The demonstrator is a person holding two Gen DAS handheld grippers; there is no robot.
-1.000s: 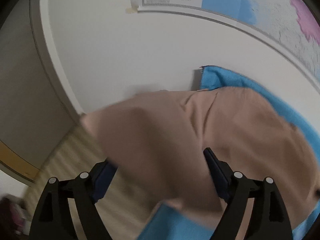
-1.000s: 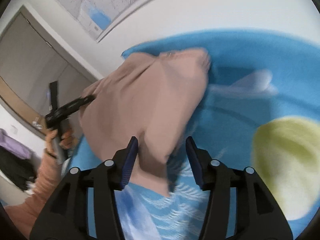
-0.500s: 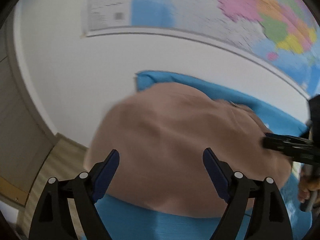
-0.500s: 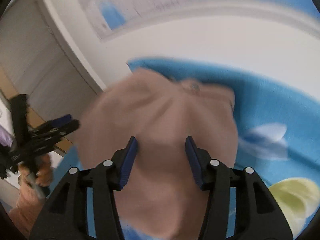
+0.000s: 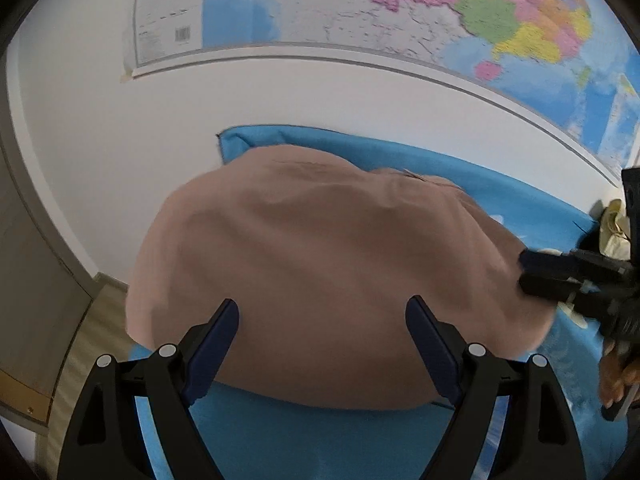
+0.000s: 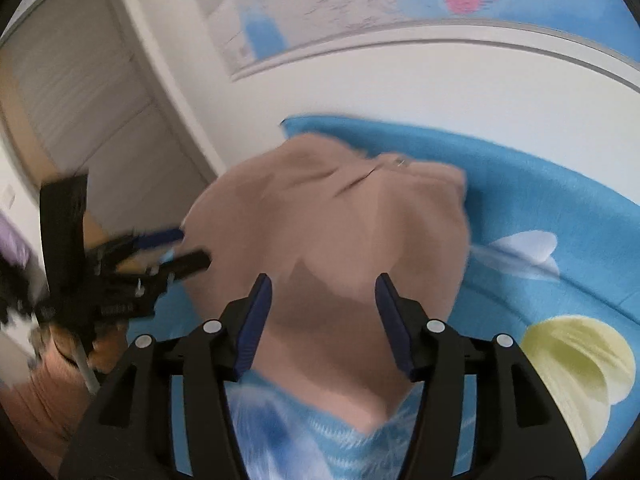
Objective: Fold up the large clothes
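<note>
Since the tan garment (image 5: pixel 332 264) lies as a soft mound on the blue bedspread (image 5: pixel 320 432) by the wall, it looks light and limp, likely to sag and slide unless pinched at an edge or corner. Both the left claw (image 5: pixel 322 344) and the right claw (image 6: pixel 320 324) stand open over it, the right having just widened, neither pinching cloth.

The tan garment (image 5: pixel 336 272) covers much of the blue bedspread (image 5: pixel 304 436) beneath it. The wall map (image 5: pixel 400 8) runs off the top edge, its print too small to read. In the right wrist view, the left tongs (image 6: pixel 182 250) and the sleeve (image 6: pixel 36 392) behind them are smeared by blur.
</note>
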